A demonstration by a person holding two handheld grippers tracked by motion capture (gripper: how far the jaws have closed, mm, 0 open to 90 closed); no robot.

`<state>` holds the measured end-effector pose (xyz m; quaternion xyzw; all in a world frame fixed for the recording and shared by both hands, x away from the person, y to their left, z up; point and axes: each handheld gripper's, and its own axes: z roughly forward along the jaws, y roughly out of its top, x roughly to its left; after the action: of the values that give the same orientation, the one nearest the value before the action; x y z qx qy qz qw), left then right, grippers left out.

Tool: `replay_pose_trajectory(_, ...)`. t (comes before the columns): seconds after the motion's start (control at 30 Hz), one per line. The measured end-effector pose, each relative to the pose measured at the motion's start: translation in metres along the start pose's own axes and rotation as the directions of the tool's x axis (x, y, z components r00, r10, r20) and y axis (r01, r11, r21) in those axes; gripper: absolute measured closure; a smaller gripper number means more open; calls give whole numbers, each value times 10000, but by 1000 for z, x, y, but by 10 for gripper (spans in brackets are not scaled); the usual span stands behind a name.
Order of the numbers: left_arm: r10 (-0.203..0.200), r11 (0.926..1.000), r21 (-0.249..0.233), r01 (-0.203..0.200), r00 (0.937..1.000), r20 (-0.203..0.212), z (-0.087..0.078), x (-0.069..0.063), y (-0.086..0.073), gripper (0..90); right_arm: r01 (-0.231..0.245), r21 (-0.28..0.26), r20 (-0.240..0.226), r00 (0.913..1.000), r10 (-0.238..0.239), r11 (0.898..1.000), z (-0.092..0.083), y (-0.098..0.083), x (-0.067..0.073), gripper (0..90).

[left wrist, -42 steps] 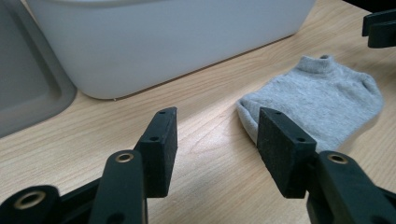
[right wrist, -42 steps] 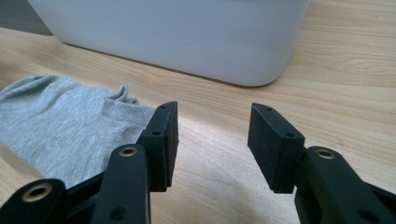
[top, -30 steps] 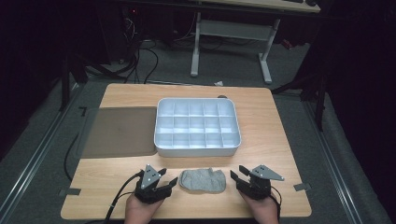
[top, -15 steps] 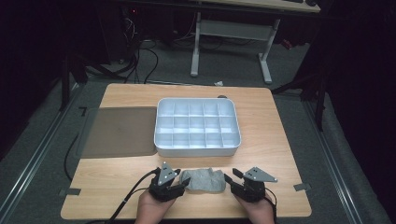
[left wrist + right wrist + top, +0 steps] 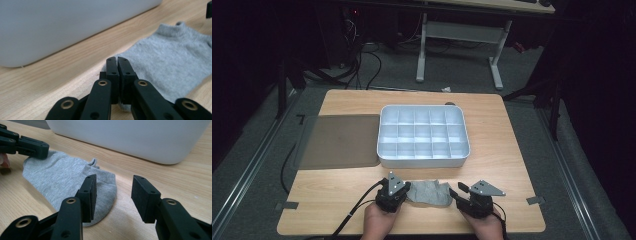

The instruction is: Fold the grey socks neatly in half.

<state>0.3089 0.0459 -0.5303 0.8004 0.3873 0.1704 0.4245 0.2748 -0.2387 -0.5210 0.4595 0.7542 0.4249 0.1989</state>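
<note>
a grey sock [image 5: 430, 193] lies flat on the near part of the wooden table [image 5: 512, 165], between the person's two hands and just near of the white compartment tray [image 5: 423, 136].

the left gripper [image 5: 398, 192] sits at the sock's left end. its jaws have just been closing and now stand pressed together, with almost no gap between the black pads. in the left gripper view the tips [image 5: 117, 62] meet right over the edge of the sock [image 5: 172, 65], and the cloth runs under them, so they look pinched on that edge. the right gripper view shows the same left gripper [image 5: 43, 151] from the far side, its tip resting on the sock's [image 5: 62, 182] far-left corner.

the right gripper [image 5: 462, 195] is at the sock's right end. its jaws have been narrowing a little yet stand clearly apart. in the right gripper view [image 5: 113, 195] one pad hangs over the rounded end of the sock, the other over bare wood, and neither presses on the cloth.

the tray's white wall [image 5: 62, 27] rises just behind the sock, with a strip of table between them. its compartments look empty from above. a flat brown mat [image 5: 339, 141] lies to the left of the tray, touching or nearly touching its left side. cables trail from the left gripper toward the near edge.
</note>
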Motion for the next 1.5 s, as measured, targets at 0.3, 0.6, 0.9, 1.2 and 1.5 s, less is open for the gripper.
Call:
replay_pose_trajectory(0.3, -218, 9927, -1186, 206, 9997, -83, -10, 2, -5, 891, 28, 8, 38, 10000, -28, 10000, 6, 3, 11, 633)
replay_pose_trajectory(0.6, -385, 9913, -1264, 367, 9992, -119, -11, 3, -6, 891, -617, 121, -274, 9977, 620, 9980, 15, 9, 17, 517)
replay_pose_trajectory(0.9, -408, 9903, -1342, 368, 9988, -273, -12, 3, -7, 891, -443, 657, -246, 9986, 460, 9969, 22, 4, 22, 501)
replay_pose_trajectory(1.2, -584, 9878, -1475, 507, 9971, -483, -18, 7, -9, 891, -144, 1342, -171, 9997, 169, 9908, 29, 5, 23, 486)
replay_pose_trajectory(1.5, 653, 9978, -50, -665, 9901, -1245, -19, 4, -15, 891, 449, 1411, -232, 9988, -420, 9890, 31, 5, 28, 486)
